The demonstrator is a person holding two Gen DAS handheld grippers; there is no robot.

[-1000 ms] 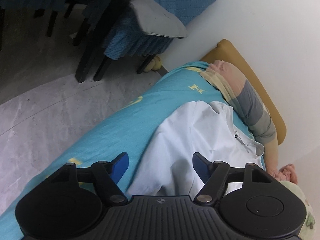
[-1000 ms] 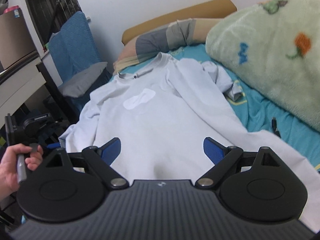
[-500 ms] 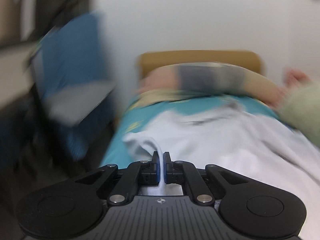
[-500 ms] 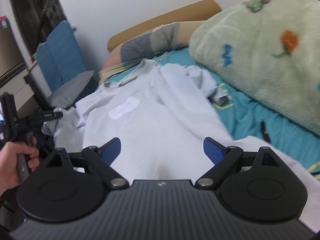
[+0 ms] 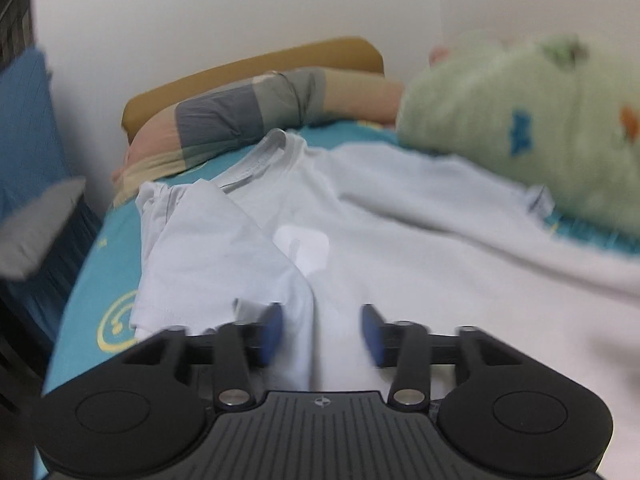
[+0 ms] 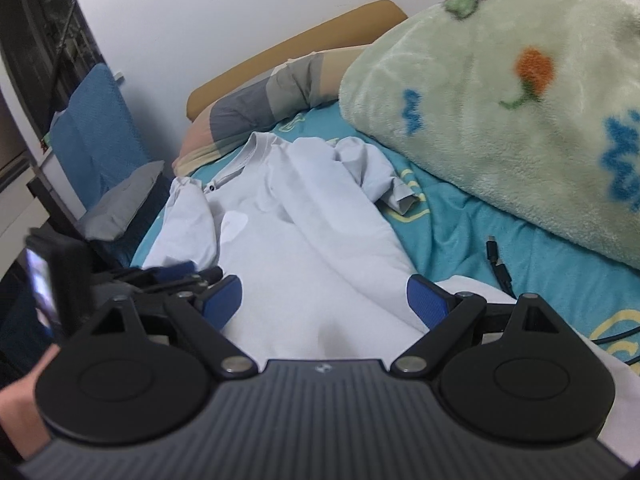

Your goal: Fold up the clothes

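A pale blue T-shirt (image 5: pixel 400 260) lies face up on the teal bedsheet (image 5: pixel 108 280), collar toward the pillow. Its left sleeve (image 5: pixel 212 256) lies folded inward over the chest. My left gripper (image 5: pixel 320 332) hovers low over the shirt at that fold. Its jaws are opening, and the sleeve's edge runs under the gap with no pad pressing on it. In the right wrist view the shirt (image 6: pixel 312 240) spreads ahead, with its other sleeve (image 6: pixel 384 184) bunched to the right. My right gripper (image 6: pixel 324 300) stands open over the shirt's lower part. The left gripper (image 6: pixel 192 274) shows at the left.
A green fleece blanket (image 6: pixel 500 120) is piled along the right of the bed. A striped pillow (image 5: pixel 248 120) leans on the tan headboard (image 5: pixel 260 64). A black cable (image 6: pixel 498 260) lies on the sheet. Blue-covered chairs (image 6: pixel 88 128) stand left of the bed, and a hand (image 6: pixel 20 400) shows at the lower left.
The left gripper closed on the left sleeve, carried it inward across the shirt and has now parted its jaws, leaving the sleeve folded over the chest. The right gripper has hardly moved.
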